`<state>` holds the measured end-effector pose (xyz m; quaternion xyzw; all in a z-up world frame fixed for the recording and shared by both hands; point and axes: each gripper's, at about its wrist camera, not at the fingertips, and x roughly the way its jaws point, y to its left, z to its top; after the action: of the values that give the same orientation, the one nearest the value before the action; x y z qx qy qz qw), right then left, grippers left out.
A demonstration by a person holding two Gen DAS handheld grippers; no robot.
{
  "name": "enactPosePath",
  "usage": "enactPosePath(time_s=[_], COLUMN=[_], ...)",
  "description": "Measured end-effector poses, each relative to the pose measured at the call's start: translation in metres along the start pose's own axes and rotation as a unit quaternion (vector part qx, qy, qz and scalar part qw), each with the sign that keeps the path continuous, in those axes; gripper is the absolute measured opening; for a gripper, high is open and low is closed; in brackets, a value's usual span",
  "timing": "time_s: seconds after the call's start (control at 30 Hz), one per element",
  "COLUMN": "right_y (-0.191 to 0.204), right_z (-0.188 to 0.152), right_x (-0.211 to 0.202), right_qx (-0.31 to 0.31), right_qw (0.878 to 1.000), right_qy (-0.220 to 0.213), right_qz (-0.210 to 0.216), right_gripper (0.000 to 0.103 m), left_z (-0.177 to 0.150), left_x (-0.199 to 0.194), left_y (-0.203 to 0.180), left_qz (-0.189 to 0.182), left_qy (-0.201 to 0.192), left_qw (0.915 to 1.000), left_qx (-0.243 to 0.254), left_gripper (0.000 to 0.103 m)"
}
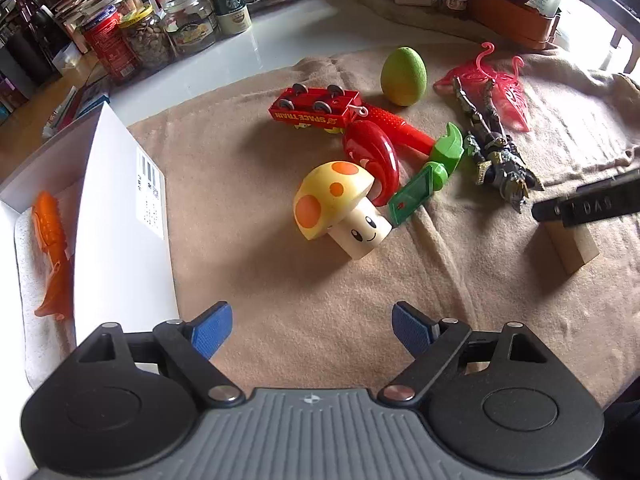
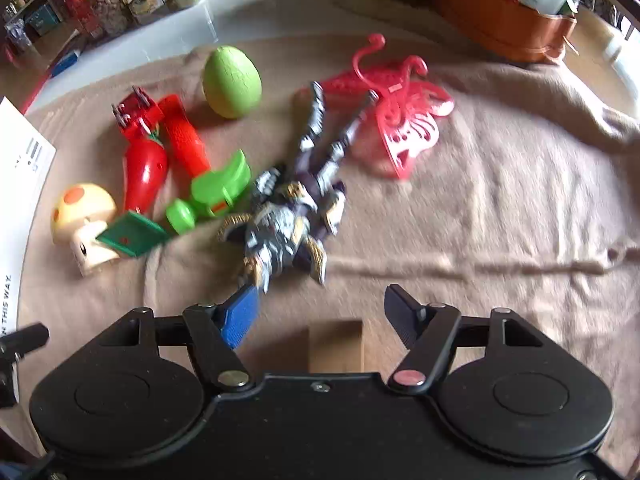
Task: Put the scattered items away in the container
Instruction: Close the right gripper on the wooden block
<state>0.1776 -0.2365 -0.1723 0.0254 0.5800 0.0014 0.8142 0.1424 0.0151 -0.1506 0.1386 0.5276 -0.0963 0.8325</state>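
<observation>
1. Here, in your left wrist view, your left gripper (image 1: 312,326) hangs over the tan blanket (image 1: 320,280) with its blue-padded tongs spread wide and nothing between them.
2. The white box (image 1: 120,208) stands at the left edge, just beside the gripper; an orange toy (image 1: 52,240) lies inside it on a white liner.
3. Ahead of you the yellow mushroom (image 1: 336,210), orange-spotted with a smiling stem, lies tipped on its side, touching a red curved toy (image 1: 378,156) and a green toy (image 1: 432,176).
4. Behind them: a red train car (image 1: 316,110) wheels-up, a green egg (image 1: 404,76) upright, a dark armoured figure (image 1: 496,148) and a pink butterfly toy (image 1: 500,84).
5. A wooden block (image 1: 572,248) sits at the right, under part of the other gripper.
6. Jars (image 1: 188,24) and clutter crowd the white tabletop (image 1: 280,36) beyond the blanket.
7. In your right wrist view, somewhat blurred, your right gripper (image 2: 320,312) has its tongs apart, straddling the block without pressing on it; its left finger lies just beside the figure's head.
8. An orange basket (image 2: 500,28) stands at the far right.
</observation>
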Motion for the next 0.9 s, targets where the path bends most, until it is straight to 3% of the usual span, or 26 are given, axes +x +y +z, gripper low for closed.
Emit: enactPosePath(time_s=[0.1, 0.13, 0.2, 0.23, 0.37, 0.63, 0.9], right_y=[-0.011, -0.014, -0.015, -0.016, -0.031, -0.089, -0.095], right_z=[-0.017, -0.022, -0.025, -0.025, -0.027, -0.020, -0.022], right_x=[0.008, 0.008, 0.003, 0.001, 0.000, -0.006, 0.001], right_qx=[-0.002, -0.003, -0.018, -0.023, -0.012, 0.053, 0.026], right_qw=[1.000, 1.000, 1.000, 0.999, 0.999, 0.998, 0.999], right_qy=[0.025, 0.025, 0.019, 0.019, 0.032, 0.007, 0.009], right_qz=[-0.007, -0.006, -0.011, -0.013, -0.003, -0.027, -0.022], right_gripper=[0.064, 0.058, 0.033, 0.031, 0.031, 0.031, 0.032], left_z=[0.003, 0.003, 0.005, 0.006, 0.010, 0.027, 0.045], left_x=[-0.004, -0.005, -0.006, -0.005, 0.001, 0.006, 0.017], left_y=[-0.009, -0.013, -0.021, -0.024, -0.038, -0.079, -0.109], left_qz=[-0.007, -0.007, -0.007, -0.007, -0.008, -0.022, -0.037], left_qy=[-0.007, -0.009, -0.010, -0.010, -0.004, -0.010, -0.011], left_qw=[0.9999, 0.9999, 0.9998, 0.9998, 0.9996, 0.9982, 0.9977], left_qx=[0.007, 0.010, 0.017, 0.018, 0.026, 0.054, 0.056], left_gripper=[0.088, 0.088, 0.088, 0.088, 0.088, 0.088, 0.089])
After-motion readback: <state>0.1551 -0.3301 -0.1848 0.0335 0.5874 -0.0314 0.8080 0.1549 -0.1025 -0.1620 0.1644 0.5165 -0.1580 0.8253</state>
